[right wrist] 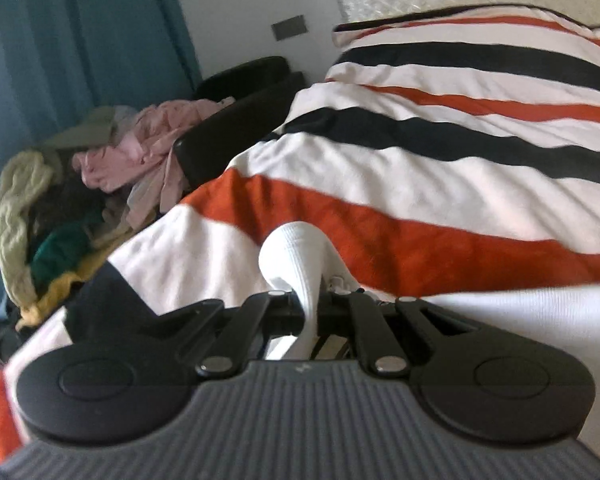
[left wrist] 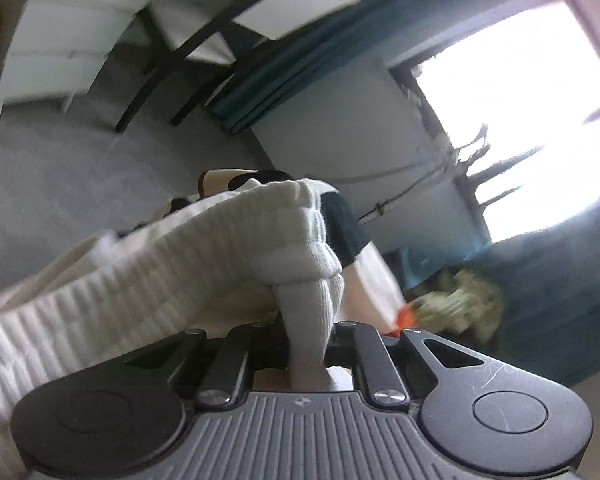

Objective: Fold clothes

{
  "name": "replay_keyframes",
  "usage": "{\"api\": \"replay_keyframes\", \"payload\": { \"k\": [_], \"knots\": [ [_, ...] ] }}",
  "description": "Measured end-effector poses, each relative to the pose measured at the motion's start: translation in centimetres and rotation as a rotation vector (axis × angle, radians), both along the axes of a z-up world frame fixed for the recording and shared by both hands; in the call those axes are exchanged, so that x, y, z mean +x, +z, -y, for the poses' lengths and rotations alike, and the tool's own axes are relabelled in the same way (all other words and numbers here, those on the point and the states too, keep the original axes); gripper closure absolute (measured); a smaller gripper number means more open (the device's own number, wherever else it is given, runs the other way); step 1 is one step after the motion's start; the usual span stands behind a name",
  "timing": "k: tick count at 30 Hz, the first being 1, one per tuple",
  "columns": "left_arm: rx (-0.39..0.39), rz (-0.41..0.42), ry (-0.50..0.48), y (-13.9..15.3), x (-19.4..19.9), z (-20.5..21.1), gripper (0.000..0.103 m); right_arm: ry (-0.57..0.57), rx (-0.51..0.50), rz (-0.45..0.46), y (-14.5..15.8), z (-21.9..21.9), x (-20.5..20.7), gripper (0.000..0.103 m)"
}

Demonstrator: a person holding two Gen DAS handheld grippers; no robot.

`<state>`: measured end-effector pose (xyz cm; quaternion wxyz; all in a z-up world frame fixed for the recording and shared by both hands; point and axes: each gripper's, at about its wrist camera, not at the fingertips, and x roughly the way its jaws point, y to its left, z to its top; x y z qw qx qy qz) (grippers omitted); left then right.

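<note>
Grey floor (left wrist: 80, 168) beyond; left gripper (left wrist: 306, 354) and right gripper (right wrist: 312, 312) each clamped on white ribbed garment (left wrist: 220, 240) edge.

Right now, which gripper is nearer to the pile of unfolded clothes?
Probably right. The right gripper, shut on the white ribbed garment, sees the clothes pile close on its left. The left gripper sees a blurred pile farther off to its right.

Your right gripper (right wrist: 306, 312) is clamped on white ribbed fabric (right wrist: 294, 256).
Ahead of you lies a white cloth with orange and black stripes (right wrist: 440, 152); a heap of mixed clothes (right wrist: 100, 184) sits left, before a teal curtain (right wrist: 80, 32).
</note>
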<state>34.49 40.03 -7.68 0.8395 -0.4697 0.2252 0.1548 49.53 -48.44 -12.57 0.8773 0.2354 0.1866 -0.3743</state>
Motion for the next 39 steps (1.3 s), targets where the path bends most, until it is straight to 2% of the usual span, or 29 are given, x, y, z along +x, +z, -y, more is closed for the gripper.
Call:
{"api": "replay_keyframes", "payload": {
  "k": [2,5,7,9,10,13,15,18,23,27,28,32,33,36,39],
  "knots": [
    [0.007,-0.06,0.013,-0.3,2.0,0.2,0.09,0.015,-0.027,-0.03,-0.9,-0.5,1.1,0.097],
    [0.021,-0.083,0.013,0.2,2.3,1.3,0.087,0.021,0.022,-0.018,-0.8,-0.3,0.7,0.095],
    [0.036,-0.057,0.002,0.6,1.7,1.7,0.078,0.039,0.06,0.01,-0.2,-0.1,-0.2,0.094],
    [0.047,-0.037,-0.004,0.9,0.0,2.2,0.063,0.091,0.07,0.016,0.7,0.0,-1.5,0.092],
    [0.048,-0.028,-0.007,1.2,-1.0,2.6,0.062,0.118,0.076,0.021,1.2,0.0,-2.2,0.09],
    [0.043,0.008,-0.025,1.9,-4.5,4.6,0.053,0.212,0.114,0.059,2.9,-0.4,-5.8,0.074],
    [0.038,0.027,-0.038,2.3,-7.2,6.1,0.045,0.258,0.138,0.099,3.8,-0.8,-9.0,0.053],
    [0.021,0.038,-0.053,2.6,-11.6,8.7,0.033,0.301,0.199,0.143,4.6,-1.2,-13.8,0.046],
    [-0.036,0.041,-0.059,2.4,-17.8,12.5,0.027,0.325,0.398,0.174,4.3,-0.5,-21.1,0.046],
    [-0.095,0.049,-0.018,1.3,-20.7,13.3,0.024,0.348,0.616,0.204,2.1,1.4,-25.3,0.046],
    [-0.112,0.054,-0.004,0.9,-21.4,13.4,0.024,0.359,0.68,0.229,1.2,1.9,-26.1,0.046],
    [-0.259,0.042,0.059,-1.8,-22.2,12.3,0.029,0.368,0.921,0.287,-2.5,2.8,-27.6,0.046],
    [-0.266,0.04,0.077,-2.1,-22.3,12.0,0.029,0.364,0.964,0.295,-3.1,2.9,-27.6,0.046],
    [-0.249,0.056,0.106,-2.8,-22.2,11.2,0.029,0.382,0.95,0.323,-3.0,2.7,-26.8,0.047],
    [-0.267,0.085,0.13,-3.6,-21.8,10.2,0.029,0.398,0.934,0.347,-3.0,2.5,-26.0,0.048]
  ]
}}
